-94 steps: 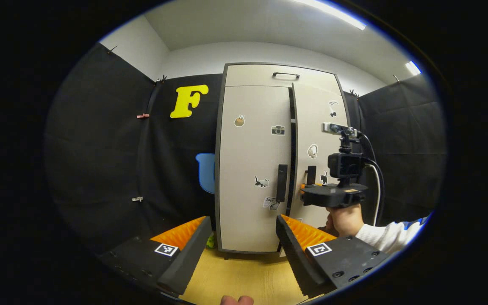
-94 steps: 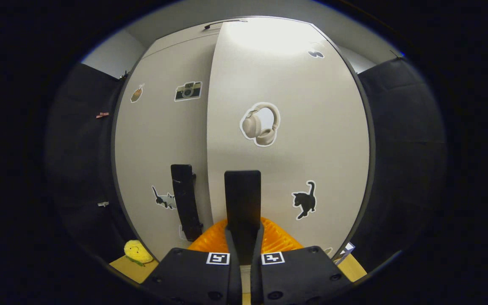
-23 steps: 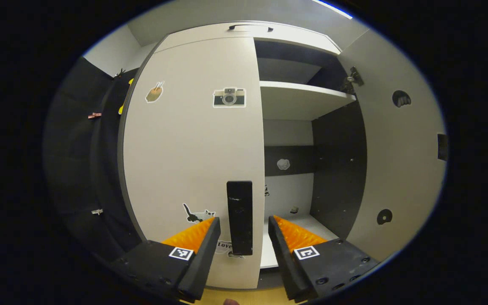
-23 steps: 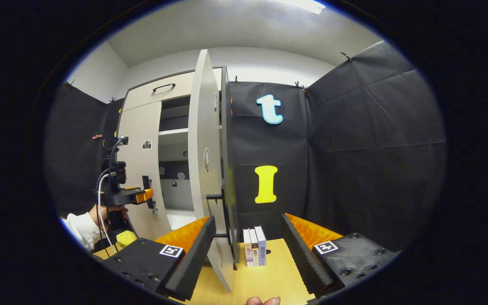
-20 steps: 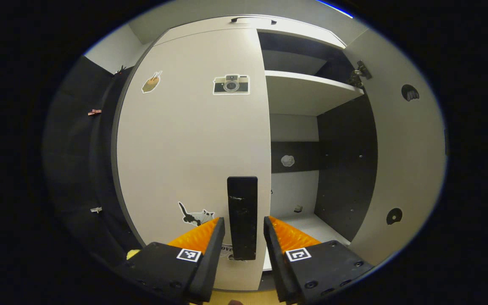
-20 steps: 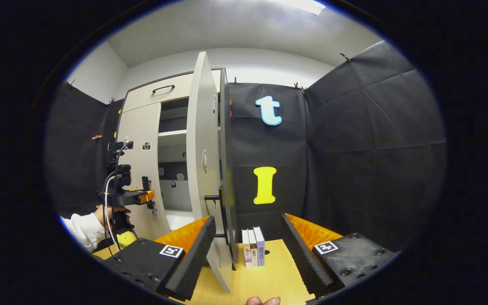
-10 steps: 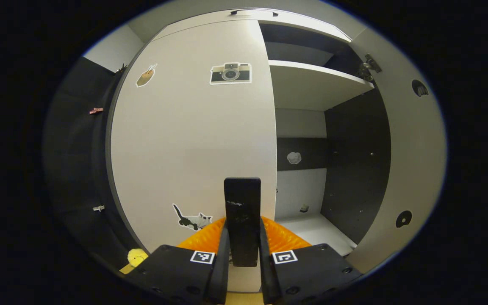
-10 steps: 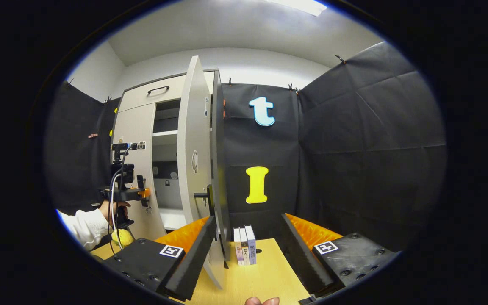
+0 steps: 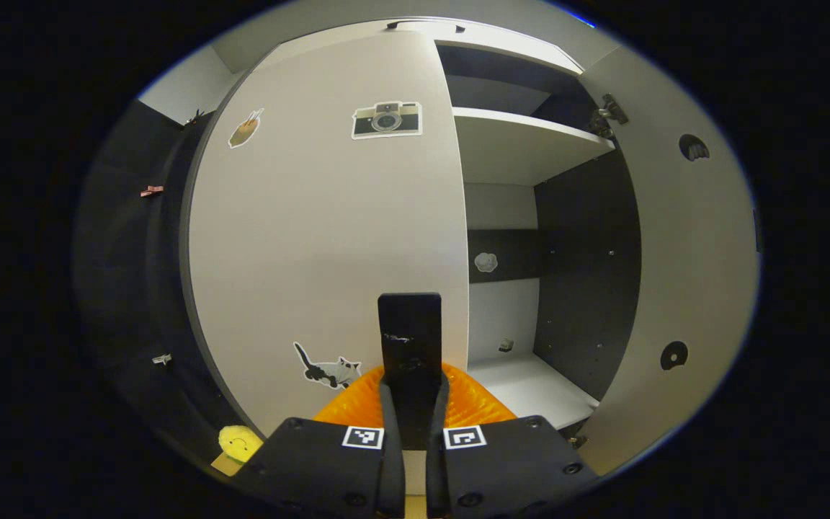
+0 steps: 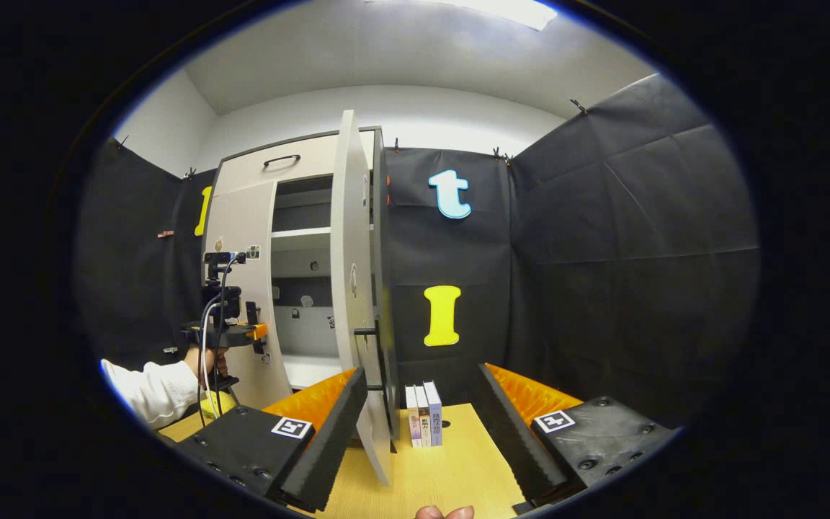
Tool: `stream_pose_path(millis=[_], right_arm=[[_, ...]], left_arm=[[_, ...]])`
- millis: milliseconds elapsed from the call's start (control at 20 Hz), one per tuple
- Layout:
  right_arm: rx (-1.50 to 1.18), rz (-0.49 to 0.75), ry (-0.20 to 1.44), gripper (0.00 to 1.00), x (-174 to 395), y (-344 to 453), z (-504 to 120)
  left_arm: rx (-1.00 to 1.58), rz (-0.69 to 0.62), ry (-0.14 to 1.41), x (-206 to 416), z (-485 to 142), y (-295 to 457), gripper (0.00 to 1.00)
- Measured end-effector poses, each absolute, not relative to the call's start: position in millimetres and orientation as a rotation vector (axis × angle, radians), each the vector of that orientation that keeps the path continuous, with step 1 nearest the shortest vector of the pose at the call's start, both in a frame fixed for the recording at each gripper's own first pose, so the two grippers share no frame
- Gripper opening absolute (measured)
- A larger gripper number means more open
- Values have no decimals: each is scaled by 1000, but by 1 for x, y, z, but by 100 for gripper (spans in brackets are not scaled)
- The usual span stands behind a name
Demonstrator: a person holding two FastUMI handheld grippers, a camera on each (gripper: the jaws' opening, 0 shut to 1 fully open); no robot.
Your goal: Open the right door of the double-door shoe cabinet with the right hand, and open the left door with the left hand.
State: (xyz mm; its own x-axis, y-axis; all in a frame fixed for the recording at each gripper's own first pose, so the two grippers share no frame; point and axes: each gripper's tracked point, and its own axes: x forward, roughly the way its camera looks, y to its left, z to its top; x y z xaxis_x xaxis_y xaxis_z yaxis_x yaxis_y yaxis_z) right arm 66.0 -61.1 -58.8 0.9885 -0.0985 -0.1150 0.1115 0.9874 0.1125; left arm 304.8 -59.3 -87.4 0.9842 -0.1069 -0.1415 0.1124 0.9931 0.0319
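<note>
Since half a second ago the left claw (image 9: 412, 404) has closed fully, both fingers now pressing the sides of the left door's handle (image 9: 409, 339), a dark bar standing upright, long axis vertical, near that door's free edge. Left door (image 9: 328, 238) lies flush and closed against the shoe cabinet (image 10: 282, 167); right door (image 10: 351, 288) stands swung out, edge-on in the right gripper view. Right claw (image 10: 418, 425) is spread wide and holds nothing, above the worktop (image 10: 451, 468), near three upright books (image 10: 423, 414)
</note>
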Motion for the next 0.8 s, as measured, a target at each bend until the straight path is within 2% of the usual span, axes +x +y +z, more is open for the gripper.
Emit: stream_pose_path(millis=[100,150,200,300,800], right_arm=[[125,-98,99,96,63,-50,-54],[132,-94,94,100,61,-44,-51],[137,-87,92,96,61,-38,-50],[139,-71,88,96,61,-25,-47],[125,-21,60,96,67,19,-32]], left_arm=[[25,-134,135,280,-82,-48,16],[29,-138,132,261,-80,-41,15],[30,-141,128,244,-78,-34,15],[8,-146,135,221,-79,-18,14],[-39,-156,159,157,-77,59,13]])
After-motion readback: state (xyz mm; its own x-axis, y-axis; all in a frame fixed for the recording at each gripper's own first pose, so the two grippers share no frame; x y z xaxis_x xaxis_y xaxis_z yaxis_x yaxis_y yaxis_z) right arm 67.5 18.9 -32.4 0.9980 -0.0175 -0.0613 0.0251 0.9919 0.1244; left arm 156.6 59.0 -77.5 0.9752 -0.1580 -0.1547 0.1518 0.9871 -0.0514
